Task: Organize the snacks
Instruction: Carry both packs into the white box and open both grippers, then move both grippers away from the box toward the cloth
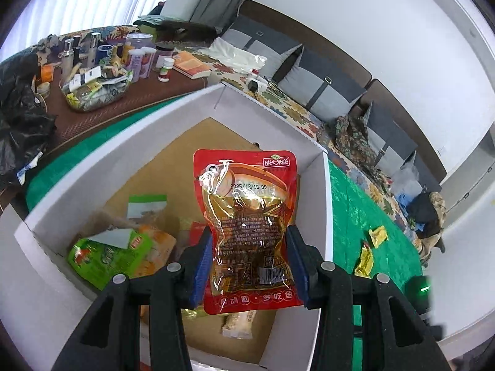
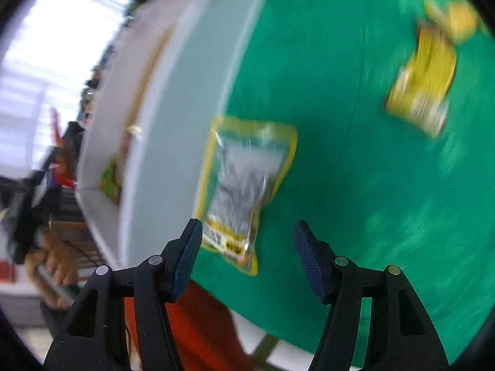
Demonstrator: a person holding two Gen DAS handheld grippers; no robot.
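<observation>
Left wrist view: the left gripper (image 1: 250, 266) clamps a red fish-snack pouch (image 1: 247, 232) above the white box (image 1: 324, 216), which holds a green packet (image 1: 108, 256) and other snacks; two yellow packets (image 1: 371, 247) lie on the green cloth (image 1: 355, 204) beside it. The right gripper (image 2: 247, 247), angled downward, has its jaws parted and pressing nothing, above a yellow-edged pouch (image 2: 244, 185) just beside the box wall (image 2: 185, 108).

Snack packets (image 1: 114, 253) lie in the box (image 1: 321, 216); two packets (image 1: 371, 247) right of it.
</observation>
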